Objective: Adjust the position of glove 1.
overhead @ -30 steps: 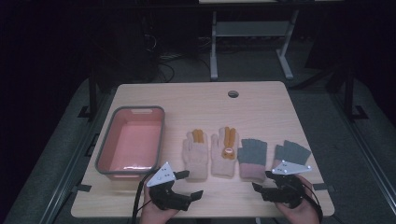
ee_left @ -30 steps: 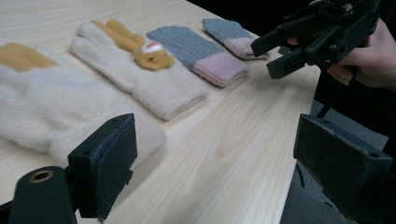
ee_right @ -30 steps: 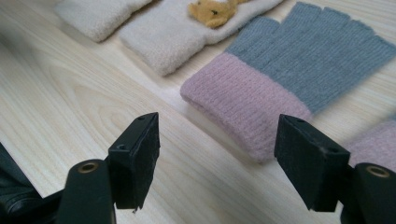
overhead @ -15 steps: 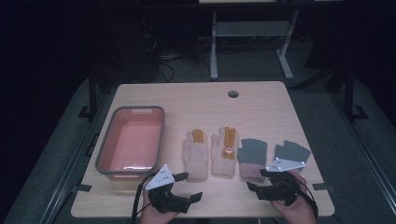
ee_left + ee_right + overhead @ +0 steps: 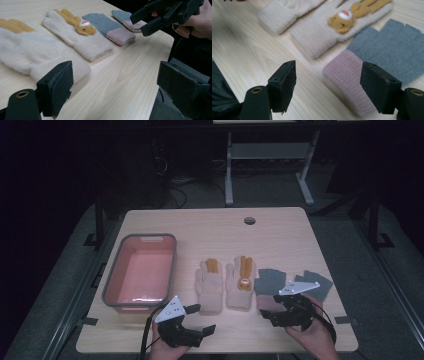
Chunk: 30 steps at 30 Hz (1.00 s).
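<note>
Four gloves lie in a row near the front edge of the worktop (image 5: 280, 227), cuffs toward the person. Nearest the right gripper (image 5: 270, 314) is a grey fingerless glove (image 5: 270, 282) of fine ribbed knit, with short open finger stubs and a dusty-pink ribbed cuff; in the right gripper view that cuff (image 5: 352, 80) sits just ahead of the gap between the two black jaws, which stand spread wide with nothing between them. Its twin, the second grey glove (image 5: 314, 282), lies toward the right edge, partly behind the gripper's grey three-cornered plate.

Beside the grey pair, toward the middle of the front edge, lie two cream gloves of thick, fuzzy fleece. One cream glove (image 5: 242, 282) has mustard-yellow fingers and a small plush animal face (image 5: 343, 21) in the same yellow with a white and orange patch; its broad cuff is plain and soft. The other cream glove (image 5: 210, 287) shows mustard fingertips and a rounded, woolly cuff, which lies just beside one jaw in the left gripper view.

The left gripper (image 5: 200, 317) hovers over the front edge with its jaws also held wide apart and empty; their inner pads look like dark felt.

Toward the left edge stands a rectangular pink plastic tub (image 5: 112, 285) with rounded corners and a grey rim. The worktop is pale wood-grain laminate.
</note>
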Motion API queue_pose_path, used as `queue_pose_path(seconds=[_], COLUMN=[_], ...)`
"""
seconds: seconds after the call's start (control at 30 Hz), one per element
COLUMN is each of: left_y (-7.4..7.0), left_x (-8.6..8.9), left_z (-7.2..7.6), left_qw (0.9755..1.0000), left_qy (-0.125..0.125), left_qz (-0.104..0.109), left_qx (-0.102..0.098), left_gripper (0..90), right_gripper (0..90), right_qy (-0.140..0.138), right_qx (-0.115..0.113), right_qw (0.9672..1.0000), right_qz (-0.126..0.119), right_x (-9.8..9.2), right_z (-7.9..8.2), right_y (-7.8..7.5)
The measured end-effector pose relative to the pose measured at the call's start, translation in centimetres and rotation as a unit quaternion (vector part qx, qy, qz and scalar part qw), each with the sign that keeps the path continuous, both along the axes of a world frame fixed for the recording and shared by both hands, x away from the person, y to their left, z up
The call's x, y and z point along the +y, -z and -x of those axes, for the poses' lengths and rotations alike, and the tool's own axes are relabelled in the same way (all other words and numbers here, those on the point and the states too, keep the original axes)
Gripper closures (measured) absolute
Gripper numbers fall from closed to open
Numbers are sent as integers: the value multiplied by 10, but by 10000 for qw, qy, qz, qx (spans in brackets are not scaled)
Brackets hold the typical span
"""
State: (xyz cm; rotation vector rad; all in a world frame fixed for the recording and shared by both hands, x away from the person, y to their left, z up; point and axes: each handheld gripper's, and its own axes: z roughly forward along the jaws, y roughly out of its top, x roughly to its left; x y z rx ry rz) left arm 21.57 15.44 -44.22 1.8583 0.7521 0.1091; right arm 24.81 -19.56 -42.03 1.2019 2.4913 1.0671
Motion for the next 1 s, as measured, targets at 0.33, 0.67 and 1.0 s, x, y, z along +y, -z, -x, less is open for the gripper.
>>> queue_pose_path(seconds=[0.33, 0.67, 1.0], left_y=[-2, -2, -1], left_x=[4, 3, 2], left_z=[-3, -2, -2], left_qw=[9999, 10000, 10000], left_qy=[-56, 28, 18], left_qz=[87, 17, 39], left_qx=[10, -31, 33], left_gripper=[136, 136, 137], right_gripper=[289, 296, 302], right_qy=[-138, -322, -479], right_qx=[103, 111, 100], right_qw=[9998, 9992, 9983], right_qz=[111, 208, 332], right_x=[8, 20, 33], right_z=[-9, -25, -40], right_y=[-17, -31, -38])
